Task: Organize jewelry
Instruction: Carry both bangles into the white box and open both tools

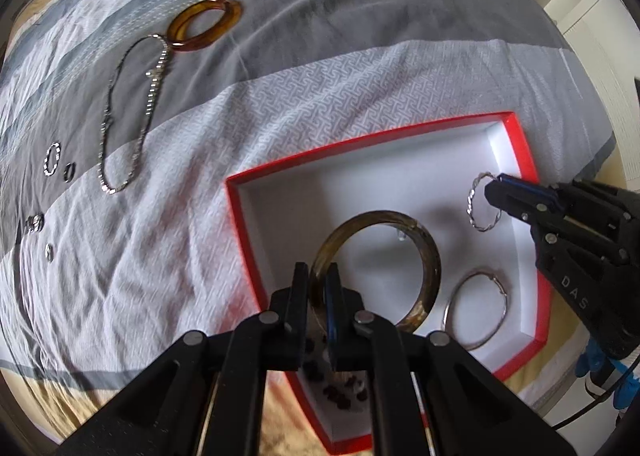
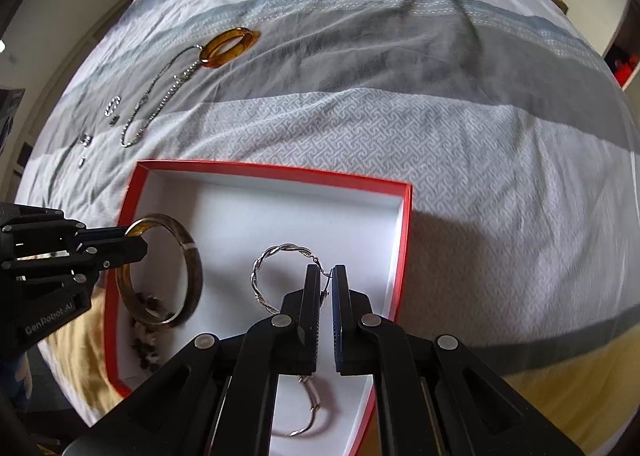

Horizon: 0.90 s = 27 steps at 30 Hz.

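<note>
Over the red-rimmed box [image 2: 404, 240], the left gripper [image 1: 316, 288] pinches a brown bangle [image 1: 428, 256] at its 8 o'clock rim, while the right gripper [image 2: 325, 284] pinches a twisted silver bracelet [image 2: 276, 256]. Both seem mid-placement; next, lower and release inside the box.

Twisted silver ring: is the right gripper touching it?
Touching. The right wrist view shows the right gripper fingers pinching the twisted ring at its edge, above the red box.
</note>
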Tool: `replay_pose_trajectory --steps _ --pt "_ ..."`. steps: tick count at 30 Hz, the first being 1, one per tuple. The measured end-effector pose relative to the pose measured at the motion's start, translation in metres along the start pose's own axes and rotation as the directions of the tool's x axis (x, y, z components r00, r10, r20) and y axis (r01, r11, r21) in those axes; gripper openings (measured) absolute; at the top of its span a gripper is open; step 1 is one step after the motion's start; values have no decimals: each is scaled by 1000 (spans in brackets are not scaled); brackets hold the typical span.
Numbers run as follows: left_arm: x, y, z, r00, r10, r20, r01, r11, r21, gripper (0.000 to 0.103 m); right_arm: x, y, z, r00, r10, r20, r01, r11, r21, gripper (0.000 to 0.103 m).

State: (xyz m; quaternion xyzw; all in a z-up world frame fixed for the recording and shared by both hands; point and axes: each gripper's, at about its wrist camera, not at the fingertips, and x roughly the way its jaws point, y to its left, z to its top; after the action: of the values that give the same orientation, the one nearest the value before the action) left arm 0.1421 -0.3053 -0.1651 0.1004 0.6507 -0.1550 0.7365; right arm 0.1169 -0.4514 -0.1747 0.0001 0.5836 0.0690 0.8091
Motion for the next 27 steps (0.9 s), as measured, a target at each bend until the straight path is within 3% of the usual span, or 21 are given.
replay_pose_trajectory --steps 8,16,21,24,27 --pt "31 -5 -1 998 15 -56 -15 1000 1 7 20 0 4 999 -42 -31 41 999 -24 6" --pt "37 14 10 999 -7 -52 4 999 -50 10 25 0 4 999 -42 -21 42 999 -25 6" --pt "31 19 14 999 -27 -46 25 998 -51 25 24 -1 8 999 -35 -24 34 999 -18 7" --pt "16 24 23 999 -39 -33 37 998 -41 35 17 -4 9 999 -33 -13 33 999 -10 20" --pt "2 28 24 999 -39 -19 39 999 -38 37 8 -3 12 1000 -27 -2 27 1000 -6 23"
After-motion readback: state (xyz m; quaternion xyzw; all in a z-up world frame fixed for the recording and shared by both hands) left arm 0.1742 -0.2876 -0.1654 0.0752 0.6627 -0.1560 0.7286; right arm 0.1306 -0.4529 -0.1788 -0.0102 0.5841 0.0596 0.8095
